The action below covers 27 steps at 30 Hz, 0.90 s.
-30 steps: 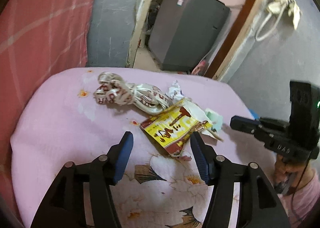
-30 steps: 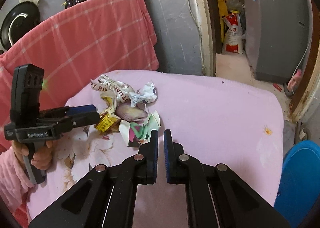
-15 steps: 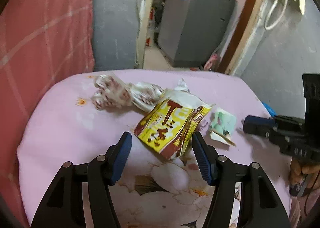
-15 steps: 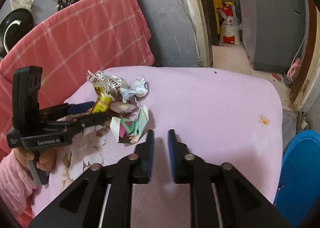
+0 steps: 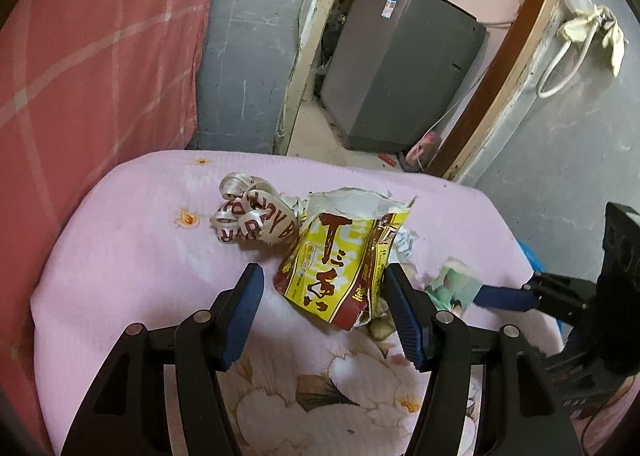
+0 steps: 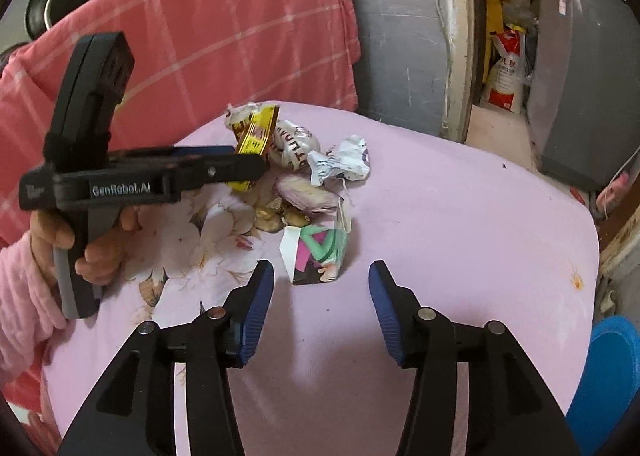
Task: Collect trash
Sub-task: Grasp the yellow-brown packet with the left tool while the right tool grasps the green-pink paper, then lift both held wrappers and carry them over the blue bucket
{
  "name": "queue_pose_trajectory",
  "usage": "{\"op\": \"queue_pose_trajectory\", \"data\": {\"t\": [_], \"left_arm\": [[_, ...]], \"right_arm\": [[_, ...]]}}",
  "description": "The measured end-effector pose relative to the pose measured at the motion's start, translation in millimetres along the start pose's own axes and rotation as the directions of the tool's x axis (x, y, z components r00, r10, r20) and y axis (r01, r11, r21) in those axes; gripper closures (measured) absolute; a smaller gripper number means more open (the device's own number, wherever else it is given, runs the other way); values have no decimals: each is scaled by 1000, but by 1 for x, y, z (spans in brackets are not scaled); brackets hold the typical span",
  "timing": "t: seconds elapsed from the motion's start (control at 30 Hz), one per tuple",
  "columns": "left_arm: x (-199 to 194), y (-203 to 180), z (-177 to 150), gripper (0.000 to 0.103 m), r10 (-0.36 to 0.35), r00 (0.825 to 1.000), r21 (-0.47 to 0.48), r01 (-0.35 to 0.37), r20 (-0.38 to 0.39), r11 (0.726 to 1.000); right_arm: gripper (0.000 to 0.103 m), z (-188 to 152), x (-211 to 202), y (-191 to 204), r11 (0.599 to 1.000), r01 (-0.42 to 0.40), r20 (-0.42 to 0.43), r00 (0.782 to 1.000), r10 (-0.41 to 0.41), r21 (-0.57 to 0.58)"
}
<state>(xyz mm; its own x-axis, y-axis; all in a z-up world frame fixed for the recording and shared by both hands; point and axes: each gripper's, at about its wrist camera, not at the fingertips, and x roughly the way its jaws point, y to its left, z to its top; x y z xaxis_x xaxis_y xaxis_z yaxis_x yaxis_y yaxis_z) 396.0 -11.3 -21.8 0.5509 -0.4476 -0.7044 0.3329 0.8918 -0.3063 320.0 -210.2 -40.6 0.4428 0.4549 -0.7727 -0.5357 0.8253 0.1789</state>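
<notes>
Your left gripper (image 5: 322,298), seen from the left wrist, stands half open over the pink cloth (image 5: 132,256); the torn yellow packet (image 5: 340,260) sits between its fingers, touching the right pad, the left pad clear of it; a crumpled lettered wrapper (image 5: 254,217) lies just behind, and a small green-printed carton (image 5: 454,286) lies beside the packet, at the tip of your right gripper. From the right wrist, your right gripper (image 6: 322,298) has just been opening and holds nothing; the carton (image 6: 316,256) stands just ahead of its fingertips, not touching them; a blue bin (image 6: 608,384) shows at lower right, off the cloth.
</notes>
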Motion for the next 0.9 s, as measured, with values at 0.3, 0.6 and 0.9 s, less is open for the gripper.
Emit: {"op": "queue_pose_trajectory", "data": {"t": [0.3, 0.6, 0.9], "left_arm": [[2, 4, 7, 48, -25, 1000, -24, 25, -1, 999], [-5, -5, 0, 55, -13, 1000, 2, 12, 17, 1000], [-37, -26, -26, 55, 5, 992, 23, -8, 127, 1000]], "right_arm": [[52, 15, 26, 9, 998, 47, -45, 998, -49, -43], [70, 8, 15, 9, 994, 99, -22, 995, -100, -37], [70, -8, -39, 14, 991, 130, 183, 974, -132, 20]]}}
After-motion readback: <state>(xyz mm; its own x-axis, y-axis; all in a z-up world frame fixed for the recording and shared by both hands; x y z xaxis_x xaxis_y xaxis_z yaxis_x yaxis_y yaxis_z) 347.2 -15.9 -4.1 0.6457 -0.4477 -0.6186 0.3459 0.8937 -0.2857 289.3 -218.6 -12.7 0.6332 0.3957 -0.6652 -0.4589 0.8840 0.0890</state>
